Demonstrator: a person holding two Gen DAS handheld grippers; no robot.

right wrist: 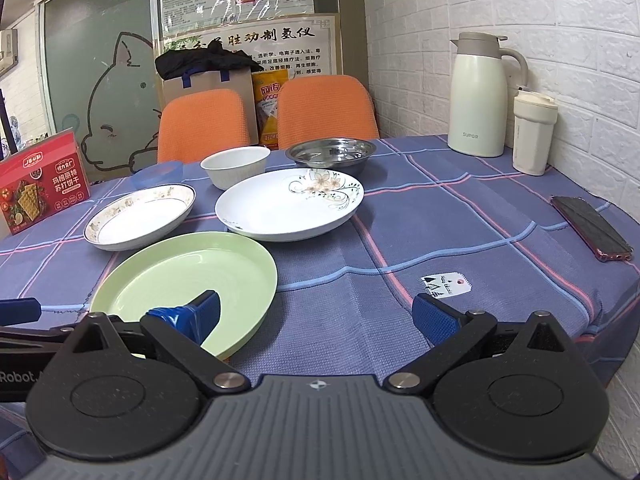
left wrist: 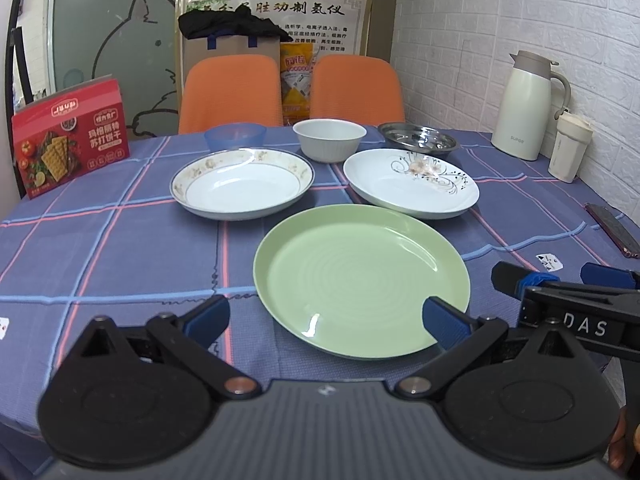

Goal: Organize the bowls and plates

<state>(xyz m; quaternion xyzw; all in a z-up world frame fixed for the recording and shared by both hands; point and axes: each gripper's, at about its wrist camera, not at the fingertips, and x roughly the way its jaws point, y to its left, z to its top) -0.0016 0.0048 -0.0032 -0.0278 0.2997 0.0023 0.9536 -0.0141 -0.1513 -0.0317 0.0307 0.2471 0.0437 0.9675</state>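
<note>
Green plate sits on the blue plaid surface, nearest of the dishes, flat, nothing on it. Taking it as landmark: gold-rimmed white plate lies behind it to the left, rims close but apart; floral white plate behind it to the right, also a narrow strip of cloth between rims. The two white plates are near each other w/ a gap. Behind them, further from the green plate: blue bowl, white bowl, steel bowl, in a row near the far edge of the surface.

Left tool is wide open, holding nothing; fingers straddle the green plate's near rim, right pad over the plate's near-right part, left pad over bare cloth. Can't tell if touching. Right tool also spread wide, empty; its left pad is over the green plate's near-right rim, right pad over open cloth.

Open room: wide bare cloth right of the green plate, out to the phone by the surface edge. Thermos jug and cup stand in the far right corner by the brick wall. Red cracker box well left.
</note>
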